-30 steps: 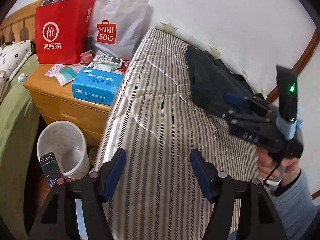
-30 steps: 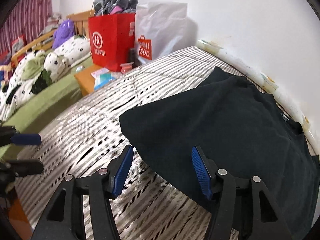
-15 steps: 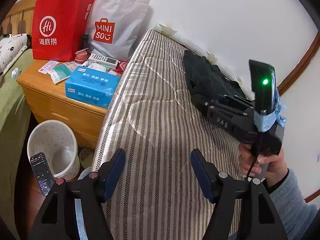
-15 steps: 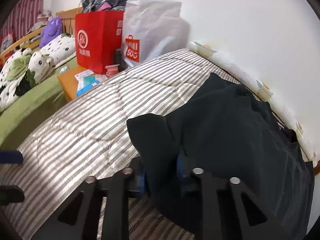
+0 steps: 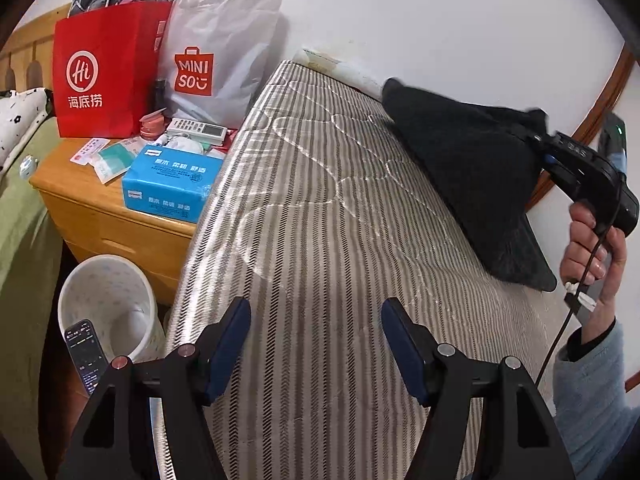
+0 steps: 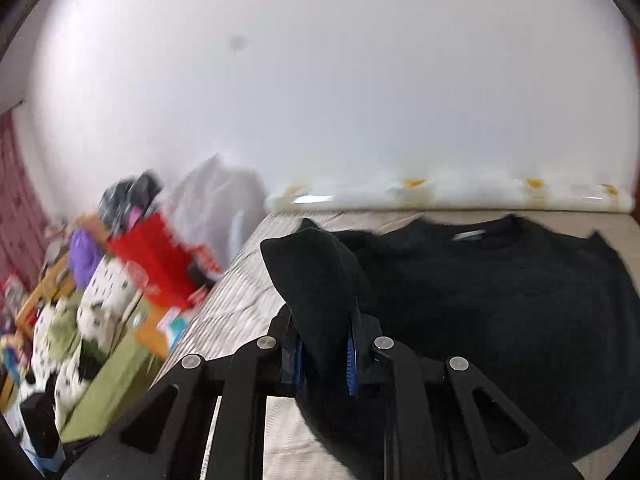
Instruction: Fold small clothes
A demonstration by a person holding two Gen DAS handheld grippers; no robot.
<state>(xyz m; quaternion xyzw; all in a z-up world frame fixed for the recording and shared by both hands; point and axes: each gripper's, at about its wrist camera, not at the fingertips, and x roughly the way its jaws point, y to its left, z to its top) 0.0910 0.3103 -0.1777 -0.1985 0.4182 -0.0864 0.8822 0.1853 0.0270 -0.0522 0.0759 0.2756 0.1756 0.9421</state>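
1. The right tongs pinch only a bunched sleeve or corner of the black garment; I'd worry the fabric slips free mid-fold or lands crooked.
2. The garment lies along the mattress's wall-side edge, its gripped part lifted off the surface.
3. The left tongs hang wide apart over the mattress's near edge, holding and touching nothing.

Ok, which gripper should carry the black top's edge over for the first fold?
Right. The right gripper is shut on the black top; the left gripper is open over the striped mattress.
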